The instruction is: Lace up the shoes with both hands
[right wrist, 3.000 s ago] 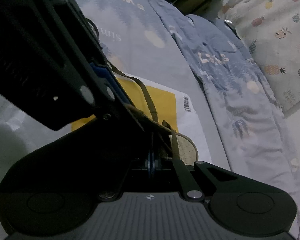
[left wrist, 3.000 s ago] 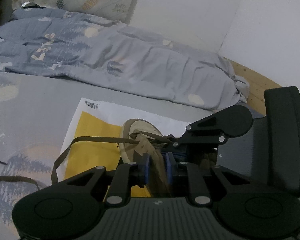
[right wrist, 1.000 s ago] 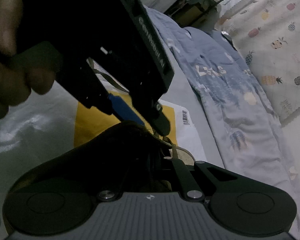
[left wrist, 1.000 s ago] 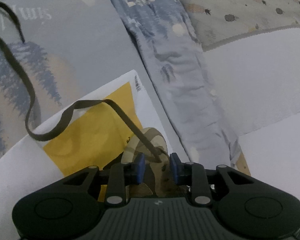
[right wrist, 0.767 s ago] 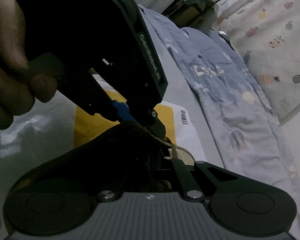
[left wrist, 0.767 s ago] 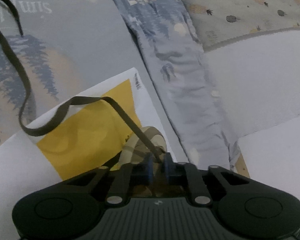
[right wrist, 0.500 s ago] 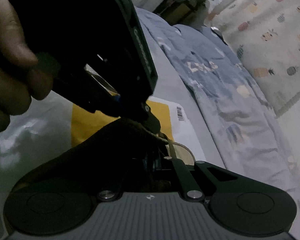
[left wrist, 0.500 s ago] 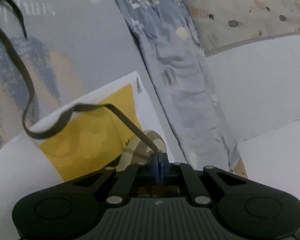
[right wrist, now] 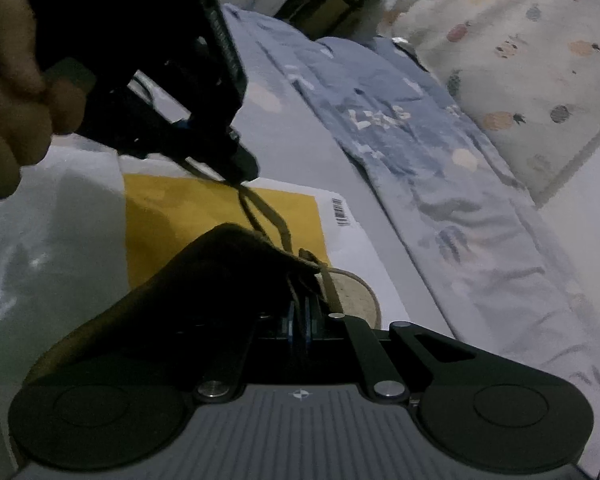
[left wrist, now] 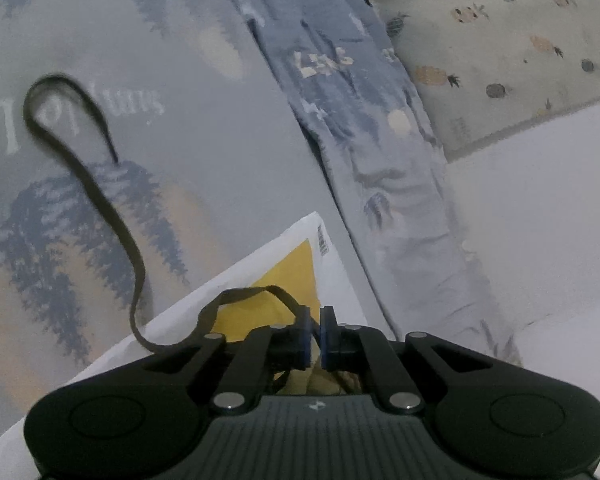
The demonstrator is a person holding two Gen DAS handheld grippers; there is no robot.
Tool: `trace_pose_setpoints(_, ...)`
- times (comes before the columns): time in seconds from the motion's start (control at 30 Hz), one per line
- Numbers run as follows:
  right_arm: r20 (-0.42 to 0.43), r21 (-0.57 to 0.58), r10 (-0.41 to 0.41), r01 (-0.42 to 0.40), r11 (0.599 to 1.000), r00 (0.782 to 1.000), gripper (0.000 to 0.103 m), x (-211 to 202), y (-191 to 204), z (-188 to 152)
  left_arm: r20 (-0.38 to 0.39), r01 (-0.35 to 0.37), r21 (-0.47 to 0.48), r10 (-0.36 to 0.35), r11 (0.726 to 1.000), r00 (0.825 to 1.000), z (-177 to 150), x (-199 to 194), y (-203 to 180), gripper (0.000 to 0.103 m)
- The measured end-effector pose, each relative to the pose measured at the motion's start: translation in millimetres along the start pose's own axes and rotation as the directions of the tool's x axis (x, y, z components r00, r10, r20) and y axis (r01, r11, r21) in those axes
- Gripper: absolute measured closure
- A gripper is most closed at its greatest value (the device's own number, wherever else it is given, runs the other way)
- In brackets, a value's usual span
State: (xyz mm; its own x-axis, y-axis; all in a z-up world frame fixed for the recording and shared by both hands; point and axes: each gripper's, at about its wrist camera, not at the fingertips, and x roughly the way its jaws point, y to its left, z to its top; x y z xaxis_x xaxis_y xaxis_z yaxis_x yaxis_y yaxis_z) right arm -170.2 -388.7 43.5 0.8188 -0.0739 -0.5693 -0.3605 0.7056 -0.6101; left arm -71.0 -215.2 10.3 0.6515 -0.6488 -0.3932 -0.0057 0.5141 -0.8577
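My left gripper [left wrist: 314,332] is shut on the dark brown lace [left wrist: 130,248], which loops left off its pads and trails far across the bedsheet. The right wrist view shows the same left gripper [right wrist: 242,168] raised above the shoe [right wrist: 228,276], with the lace [right wrist: 268,216] running taut from its tip down to the eyelets. A hand [right wrist: 8,120] holds it. My right gripper [right wrist: 298,320] is shut on the shoe's dark brown upper, right behind the tan toe [right wrist: 352,292]. The left wrist view shows none of the shoe clearly.
The shoe rests on a white and yellow mailer bag [right wrist: 180,208] spread on a grey printed bedsheet [left wrist: 220,128]. A rumpled blue quilt [right wrist: 420,152] and a pineapple-print pillow [left wrist: 500,48] lie beyond it.
The left jaws closed on the lace at the shoe. The left gripper then rose away, drawing the lace out, and the shoe dropped out of its view. The right gripper stayed shut on the shoe.
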Motion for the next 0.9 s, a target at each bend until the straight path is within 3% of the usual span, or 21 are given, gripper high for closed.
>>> trace_pose_setpoints(0.07,0.015,0.052,-0.006,0.005,0.999,1.0,0.101,-8,-3,2,0.024,-0.006,0.01,0.006,1.0,1.0,3,-4,-3,0.096)
trace_pose_setpoints(0.1,0.025,0.08,-0.013,0.011,0.997,1.0,0.096,-13,-4,2,0.038,-0.006,0.004,0.006,1.0,0.999,4,-7,-2,0.089)
trace_pose_setpoints(0.17,0.048,0.153,-0.041,0.033,0.988,0.998,0.087,-27,-5,3,0.049,-0.001,-0.007,0.001,1.0,0.999,5,-11,-2,0.085)
trace_pose_setpoints(0.3,0.066,0.355,-0.131,0.099,0.93,0.989,0.074,-53,-16,-1,0.001,0.04,-0.018,-0.04,0.999,0.999,0,-9,-5,0.08)
trace_pose_setpoints(0.43,0.036,0.515,-0.17,0.127,0.848,0.985,0.073,-70,-29,-12,-0.053,0.058,-0.019,-0.059,0.998,0.997,-11,-6,-10,0.079)
trace_pose_setpoints(0.53,-0.003,0.555,-0.185,0.155,0.818,0.983,0.073,-74,-28,-22,-0.07,0.066,-0.015,-0.066,0.998,0.995,-17,-6,-12,0.078)
trace_pose_setpoints(0.83,-0.019,0.626,-0.171,0.145,0.766,0.985,0.074,-71,-24,-43,-0.134,0.058,-0.067,-0.066,0.996,0.989,-25,12,-5,0.077)
trace_pose_setpoints(0.9,-0.015,0.633,-0.167,0.138,0.761,0.986,0.085,-69,-22,-43,-0.14,0.06,-0.068,-0.07,0.996,0.988,-27,15,-5,0.077)
